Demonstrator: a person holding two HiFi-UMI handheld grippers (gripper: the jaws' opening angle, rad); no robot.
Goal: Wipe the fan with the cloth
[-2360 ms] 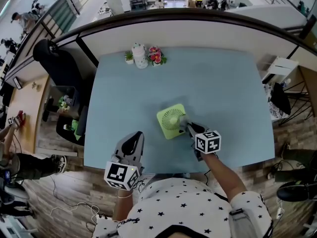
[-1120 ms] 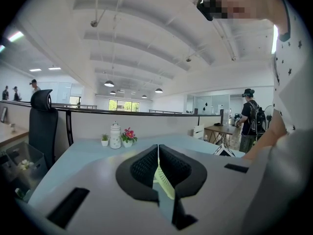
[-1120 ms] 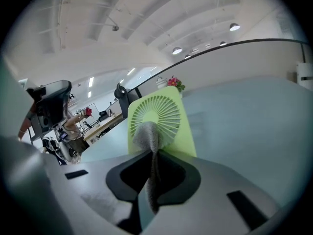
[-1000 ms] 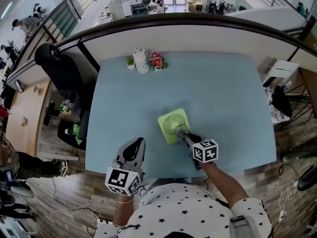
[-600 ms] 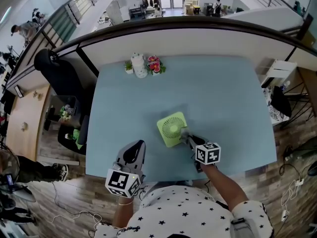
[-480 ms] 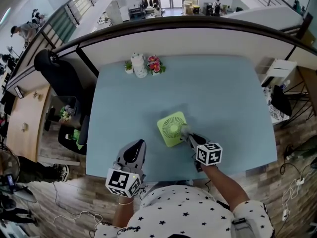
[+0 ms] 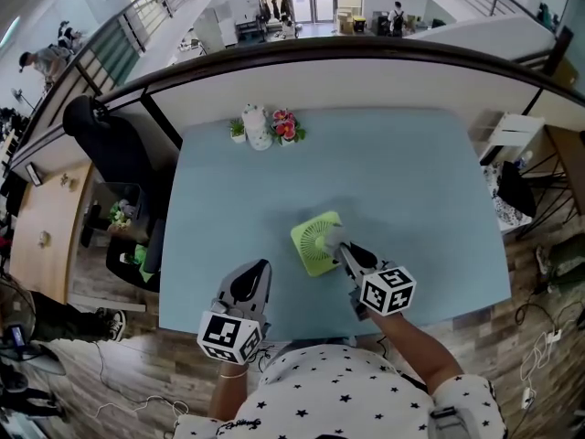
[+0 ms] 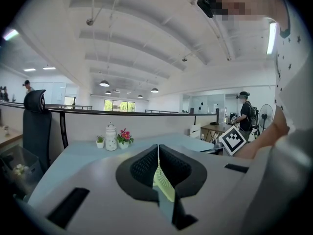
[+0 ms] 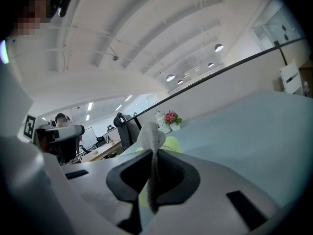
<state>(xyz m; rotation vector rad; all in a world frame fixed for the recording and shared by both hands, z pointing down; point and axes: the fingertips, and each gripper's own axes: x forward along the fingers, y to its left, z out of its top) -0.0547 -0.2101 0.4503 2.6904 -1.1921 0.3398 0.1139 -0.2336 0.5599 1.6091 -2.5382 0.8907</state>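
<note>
A small light-green square fan (image 7: 313, 243) lies flat on the pale blue table (image 7: 393, 167), near its front edge. My right gripper (image 7: 340, 243) is shut on a grey cloth (image 7: 333, 235), whose end rests on the fan's right part. In the right gripper view the cloth (image 9: 150, 139) sticks up from between the jaws of the right gripper (image 9: 152, 154), with the fan (image 9: 172, 144) just behind it. My left gripper (image 7: 249, 278) hovers at the table's front edge, left of the fan and apart from it. The left gripper (image 8: 158, 151) is shut on nothing; a green strip of the fan (image 8: 164, 188) shows below it.
A white pot (image 7: 258, 117) and a small pot of pink flowers (image 7: 286, 124) stand at the table's far edge. A black office chair (image 7: 102, 122) is beyond the left side. The table's front edge runs just below both grippers, against the person's body.
My right gripper and the cloth have moved a little to and fro over the fan's right side. The left gripper has stayed where it was.
</note>
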